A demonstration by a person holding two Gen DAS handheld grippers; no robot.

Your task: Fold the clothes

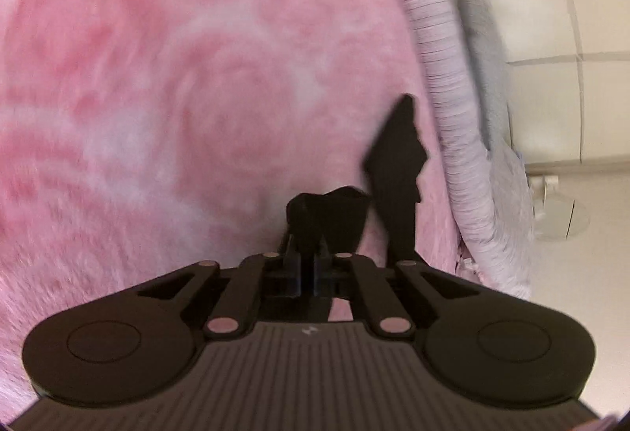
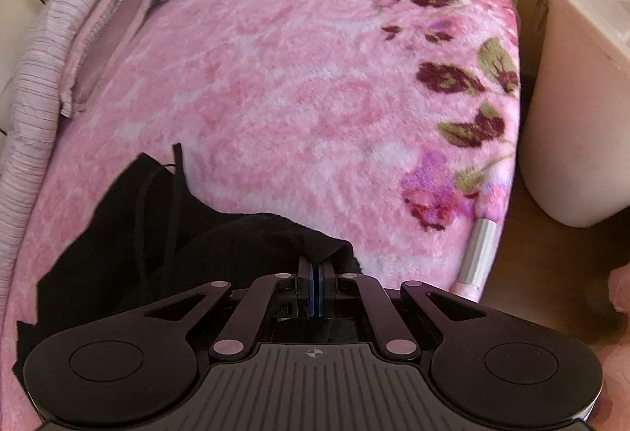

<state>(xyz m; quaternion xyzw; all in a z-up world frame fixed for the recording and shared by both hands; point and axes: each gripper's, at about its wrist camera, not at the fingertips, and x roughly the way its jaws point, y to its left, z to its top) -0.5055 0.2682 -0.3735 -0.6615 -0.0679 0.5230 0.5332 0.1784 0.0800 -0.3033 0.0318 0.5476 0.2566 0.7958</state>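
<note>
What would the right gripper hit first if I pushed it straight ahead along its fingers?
The right gripper is already shut on the black fabric garment, so that bunches first. Beyond it, probably the fluffy pink floral blanket covering the bed; depth is hard to judge.

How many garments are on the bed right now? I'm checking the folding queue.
1 visible: a black garment at the near left of the pink blanket, pinched by both the left gripper and right gripper. Others may lie out of view.
</note>
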